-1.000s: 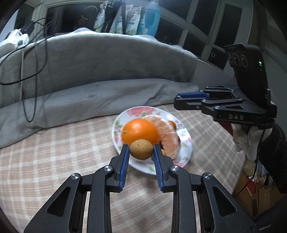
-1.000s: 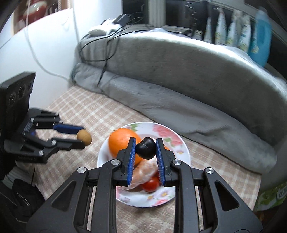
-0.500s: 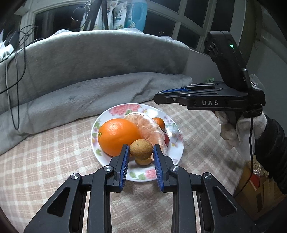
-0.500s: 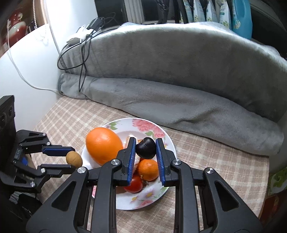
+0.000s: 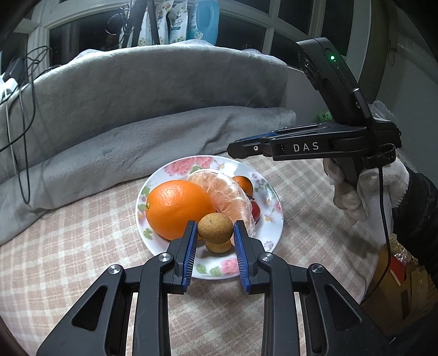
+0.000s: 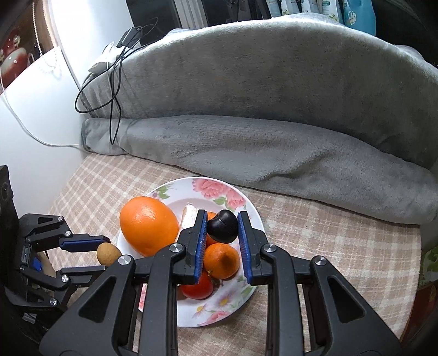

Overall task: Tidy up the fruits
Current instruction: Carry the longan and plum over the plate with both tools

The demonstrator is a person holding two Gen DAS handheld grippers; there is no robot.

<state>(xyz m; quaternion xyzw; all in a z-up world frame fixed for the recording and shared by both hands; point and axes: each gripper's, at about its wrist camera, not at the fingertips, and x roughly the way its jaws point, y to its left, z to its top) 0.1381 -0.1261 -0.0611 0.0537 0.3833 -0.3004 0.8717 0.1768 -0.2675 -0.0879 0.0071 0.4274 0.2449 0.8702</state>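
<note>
A flowered white plate sits on the checked cloth. It holds a large orange, a peeled citrus, a small tangerine, a red tomato and a small brown fruit. My left gripper is shut on a round brown longan above the plate's near edge; it also shows in the right wrist view. My right gripper is shut on a dark chestnut-like fruit above the plate; it shows side-on in the left wrist view.
A folded grey blanket lies behind the plate. Black cables hang over its left end. Bottles and packets stand on the window ledge. The table edge drops off at the right, over boxes.
Both grippers have shifted over the plate with their fruits still held. The right gripper has swung further across the plate's far side and the plate sits more central.
</note>
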